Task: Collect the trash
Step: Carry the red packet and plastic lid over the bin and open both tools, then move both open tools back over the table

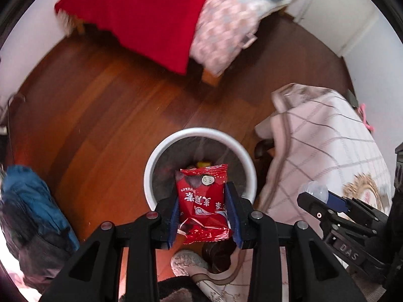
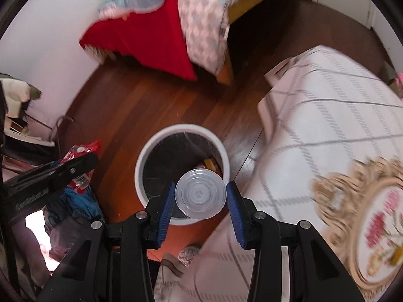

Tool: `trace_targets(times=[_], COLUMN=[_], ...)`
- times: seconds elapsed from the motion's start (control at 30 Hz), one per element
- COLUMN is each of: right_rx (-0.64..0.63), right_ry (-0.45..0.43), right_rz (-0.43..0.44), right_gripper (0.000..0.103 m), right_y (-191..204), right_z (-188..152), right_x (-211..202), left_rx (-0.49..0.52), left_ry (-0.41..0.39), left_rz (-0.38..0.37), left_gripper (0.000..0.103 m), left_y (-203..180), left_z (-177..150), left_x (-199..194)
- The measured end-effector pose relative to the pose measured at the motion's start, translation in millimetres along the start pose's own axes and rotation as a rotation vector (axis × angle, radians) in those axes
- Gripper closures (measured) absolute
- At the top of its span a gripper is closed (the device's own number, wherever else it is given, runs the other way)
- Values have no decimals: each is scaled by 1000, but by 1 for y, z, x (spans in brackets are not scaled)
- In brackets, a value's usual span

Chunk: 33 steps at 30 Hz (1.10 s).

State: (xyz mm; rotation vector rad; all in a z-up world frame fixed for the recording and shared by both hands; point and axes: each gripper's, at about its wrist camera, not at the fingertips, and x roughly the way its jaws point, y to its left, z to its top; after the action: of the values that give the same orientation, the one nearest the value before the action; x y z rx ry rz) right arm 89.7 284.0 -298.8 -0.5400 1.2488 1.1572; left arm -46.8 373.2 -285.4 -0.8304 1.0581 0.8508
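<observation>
My left gripper (image 1: 202,211) is shut on a red snack wrapper (image 1: 202,201) and holds it over the near rim of a round white trash bin (image 1: 161,151) that stands on the wood floor. Some trash lies at the bin's bottom. My right gripper (image 2: 200,198) is shut on a clear plastic cup (image 2: 200,193), seen bottom-on, above the same bin (image 2: 143,158). In the left wrist view the right gripper (image 1: 317,196) with the cup (image 1: 313,188) is at the right. In the right wrist view the left gripper (image 2: 83,162) with the wrapper (image 2: 80,151) is at the left.
A bed with a white checked quilt (image 1: 325,148) lies right of the bin. A second bed with a red cover (image 1: 151,22) stands beyond. Blue and dark clothes (image 1: 27,201) are piled at the left. A slipper (image 1: 186,264) lies on the floor below my grippers.
</observation>
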Motion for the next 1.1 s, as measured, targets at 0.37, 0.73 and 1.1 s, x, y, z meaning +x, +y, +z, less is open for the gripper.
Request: trace_targets(times=[0.37, 0.73, 1.1], right_rx=[-70, -48, -62], right_ry=[226, 262, 164], right_rz=[-73, -154, -175], right_gripper=[27, 0, 0], right_y=[28, 34, 45], right_z=[48, 40, 20], right_x=[113, 96, 31], left_rx=[-98, -78, -35], left_ry=[17, -16, -123], left_rz=[116, 240, 254], left_gripper=[4, 3, 3], left_y=[55, 64, 41], left_z=[6, -10, -26], left_x=[25, 7, -54])
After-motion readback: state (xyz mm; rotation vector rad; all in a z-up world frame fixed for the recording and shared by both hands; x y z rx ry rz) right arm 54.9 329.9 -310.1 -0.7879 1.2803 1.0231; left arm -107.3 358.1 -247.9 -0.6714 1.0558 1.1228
